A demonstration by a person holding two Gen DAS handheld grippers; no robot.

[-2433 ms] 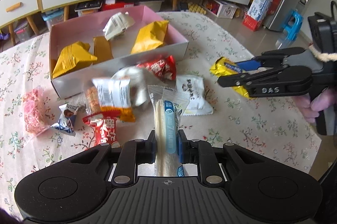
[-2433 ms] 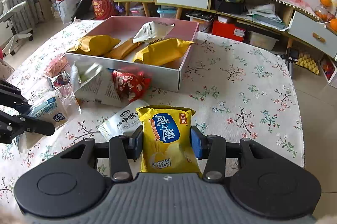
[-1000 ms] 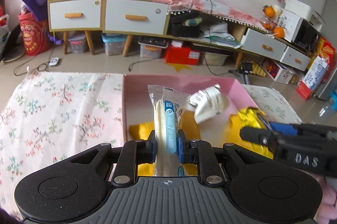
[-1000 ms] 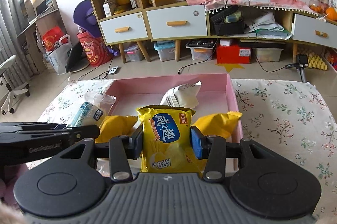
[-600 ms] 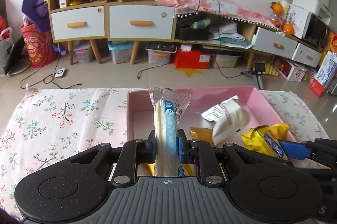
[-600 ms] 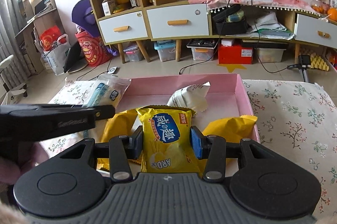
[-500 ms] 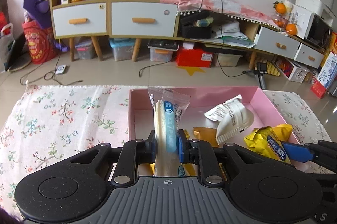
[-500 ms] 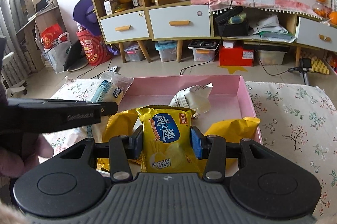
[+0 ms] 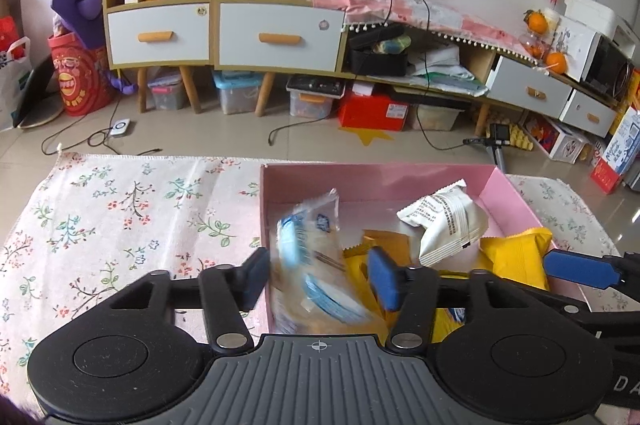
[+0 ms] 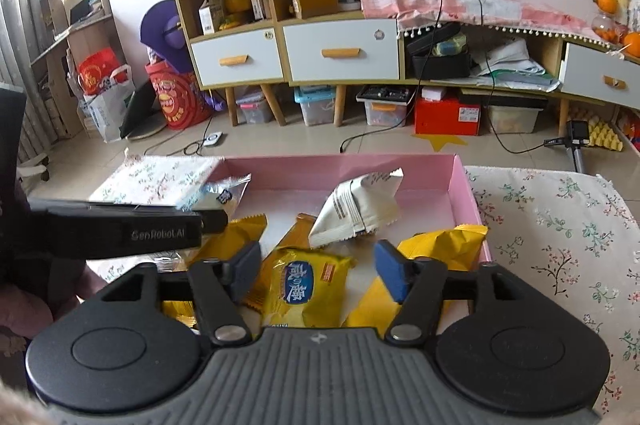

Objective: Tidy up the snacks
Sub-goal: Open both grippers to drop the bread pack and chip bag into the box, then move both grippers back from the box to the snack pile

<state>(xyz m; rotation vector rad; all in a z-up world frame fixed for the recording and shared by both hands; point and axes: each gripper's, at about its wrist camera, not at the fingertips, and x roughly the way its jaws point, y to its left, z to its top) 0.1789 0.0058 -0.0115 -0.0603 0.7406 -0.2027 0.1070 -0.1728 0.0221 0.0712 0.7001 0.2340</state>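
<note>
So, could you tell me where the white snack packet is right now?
The white snack packet lies inside the pink box, toward its far wall in the right wrist view, just beyond the yellow packets and right of centre.

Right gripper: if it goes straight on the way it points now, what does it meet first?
Most likely the yellow snack packet lying between the opening jaws of the right gripper, inside the pink box. Beyond it sits the white packet; depth is hard to judge.

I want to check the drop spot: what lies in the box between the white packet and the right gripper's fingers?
In the right wrist view, the yellow snack bag lies below the opening right gripper, short of the white packet, in the pink box.
</note>
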